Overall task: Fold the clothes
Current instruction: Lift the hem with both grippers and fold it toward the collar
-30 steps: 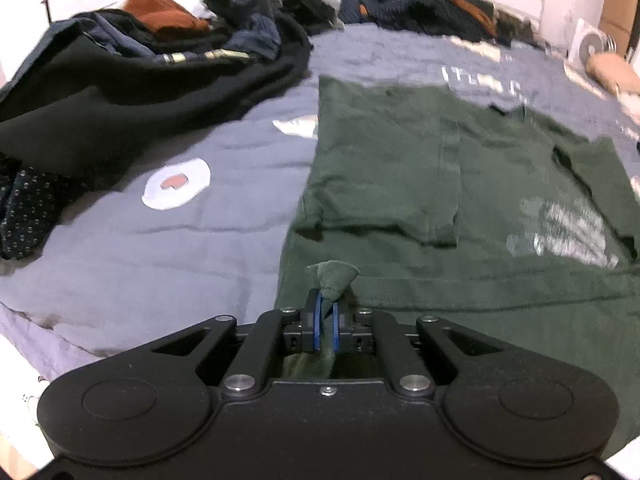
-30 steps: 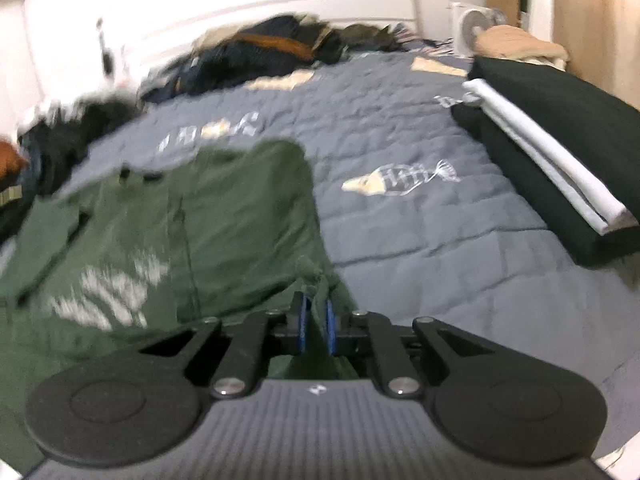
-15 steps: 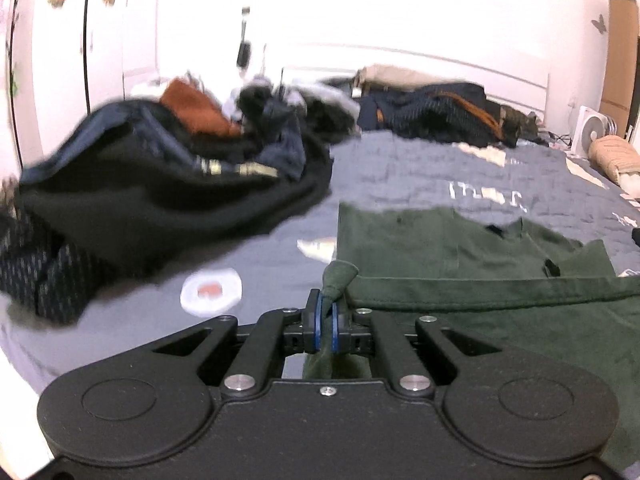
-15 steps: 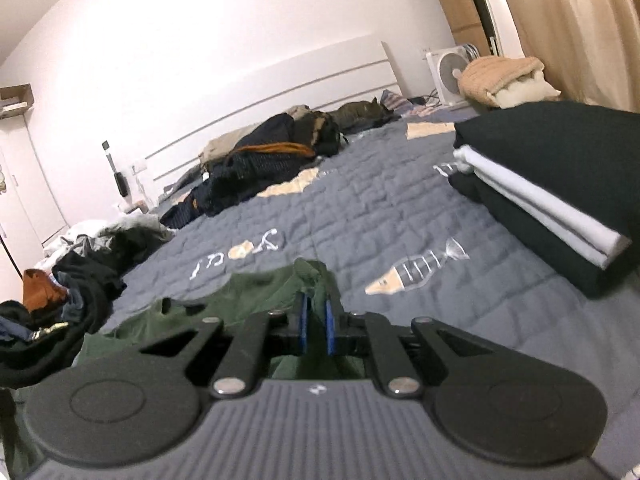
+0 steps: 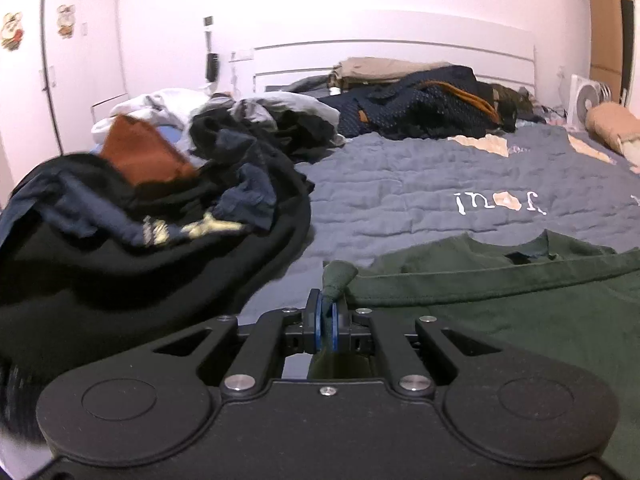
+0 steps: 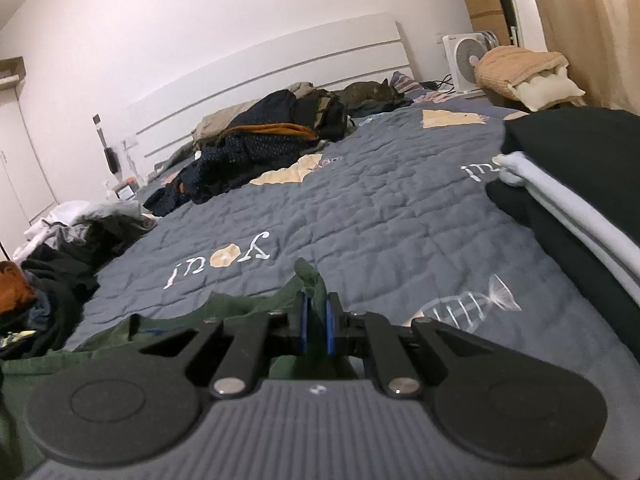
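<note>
Dark green cotton T-shirt (image 5: 500, 304) (image 6: 224, 312) lies on bed, hem edge lifted and stretched taut, two corners pinched upward, collar with black neck label facing headboard.

This is a bedroom in a home. A wide bed with a grey quilted bedspread (image 6: 380, 216) fills the middle of both views, backed by a white slatted headboard (image 5: 392, 56) near the top. Loose clothes (image 5: 132, 216) pile at the left, a folded stack (image 6: 576, 200) sits at the right edge, and a white fan (image 6: 468, 64) and beige curtain (image 6: 592, 20) stand at the upper right.
</note>
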